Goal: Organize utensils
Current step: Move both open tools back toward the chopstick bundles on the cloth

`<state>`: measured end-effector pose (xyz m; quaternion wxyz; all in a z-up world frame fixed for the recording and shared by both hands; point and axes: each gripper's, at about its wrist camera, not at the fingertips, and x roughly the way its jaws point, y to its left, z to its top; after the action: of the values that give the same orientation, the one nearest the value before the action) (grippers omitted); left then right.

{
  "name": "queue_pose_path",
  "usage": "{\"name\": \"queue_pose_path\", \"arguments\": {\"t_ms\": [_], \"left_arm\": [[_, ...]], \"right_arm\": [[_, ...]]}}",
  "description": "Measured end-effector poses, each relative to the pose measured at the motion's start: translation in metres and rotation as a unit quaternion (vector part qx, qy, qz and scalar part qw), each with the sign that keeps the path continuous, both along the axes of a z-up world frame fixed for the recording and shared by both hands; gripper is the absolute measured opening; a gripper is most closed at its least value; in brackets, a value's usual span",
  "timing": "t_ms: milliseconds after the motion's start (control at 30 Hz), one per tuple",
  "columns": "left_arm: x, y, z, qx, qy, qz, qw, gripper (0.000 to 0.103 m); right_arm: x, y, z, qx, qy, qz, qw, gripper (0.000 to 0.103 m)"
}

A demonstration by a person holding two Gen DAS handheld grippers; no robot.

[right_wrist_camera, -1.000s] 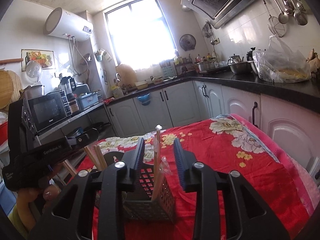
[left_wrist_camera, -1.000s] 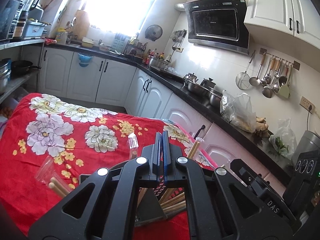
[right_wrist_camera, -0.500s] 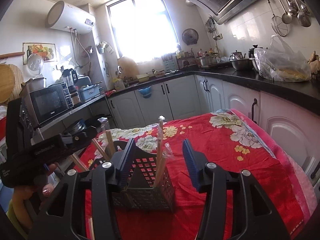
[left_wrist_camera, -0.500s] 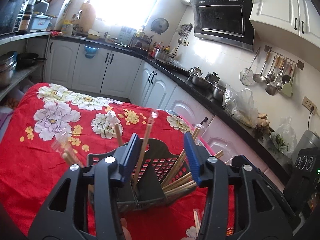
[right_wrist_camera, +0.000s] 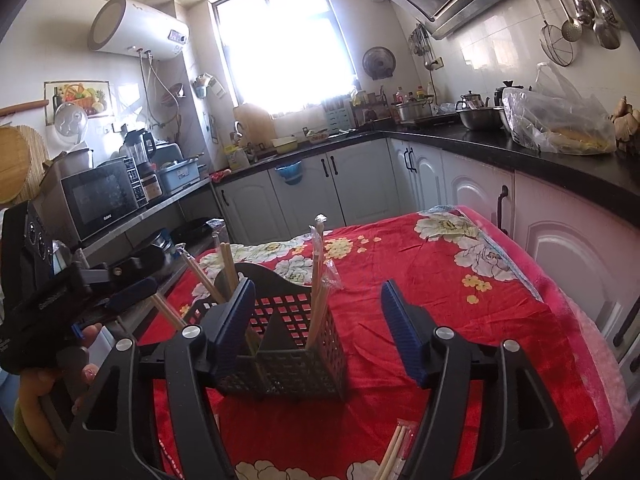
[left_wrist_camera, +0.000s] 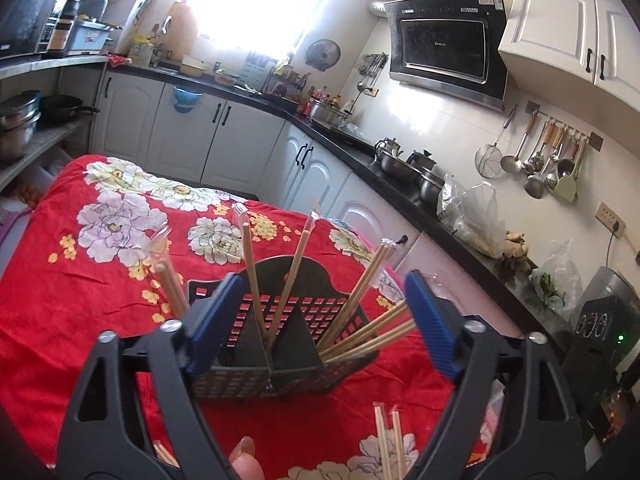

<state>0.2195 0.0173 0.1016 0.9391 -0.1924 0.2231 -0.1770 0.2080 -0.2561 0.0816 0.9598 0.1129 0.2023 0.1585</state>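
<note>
A black perforated utensil caddy (left_wrist_camera: 292,320) stands on the red floral tablecloth, also in the right wrist view (right_wrist_camera: 288,344). Several pairs of wrapped wooden chopsticks (left_wrist_camera: 280,280) stand or lean in its compartments, some (left_wrist_camera: 368,332) leaning out to the right. My left gripper (left_wrist_camera: 316,320) is open and empty, just in front of the caddy. My right gripper (right_wrist_camera: 320,328) is open and empty, with the caddy behind its left finger. Loose wrapped chopsticks (left_wrist_camera: 386,440) lie on the cloth near me, also in the right wrist view (right_wrist_camera: 396,452).
The table (right_wrist_camera: 460,280) has a red flowered cloth. White kitchen cabinets (left_wrist_camera: 240,144) and a dark counter (right_wrist_camera: 520,152) run behind and to the right. A microwave (right_wrist_camera: 100,200) sits on a shelf at left. The left gripper's handle (right_wrist_camera: 48,300) shows in the right wrist view.
My left gripper opened from shut and both grippers drew back from the caddy. The right jaws opened wider. The chopsticks stay in the caddy.
</note>
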Motion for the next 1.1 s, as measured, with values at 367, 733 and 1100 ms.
{"name": "queue_pose_path", "arguments": {"t_ms": [367,733,1100], "left_arm": [[-0.018,0.004,-0.003,-0.013,0.007,-0.008,0.9999,0.092],[-0.036,0.007,-0.011,-0.011,0.012,-0.009,0.9998,0.092],[-0.048,0.017,-0.023,-0.012,0.027,0.001,0.9996,0.092]], "right_arm": [[-0.02,-0.001,0.001,0.001,0.004,0.008,1.0,0.075],[-0.04,-0.002,0.002,-0.007,0.002,0.018,1.0,0.078],[-0.051,0.004,-0.005,-0.024,0.011,0.03,0.999,0.078]]}}
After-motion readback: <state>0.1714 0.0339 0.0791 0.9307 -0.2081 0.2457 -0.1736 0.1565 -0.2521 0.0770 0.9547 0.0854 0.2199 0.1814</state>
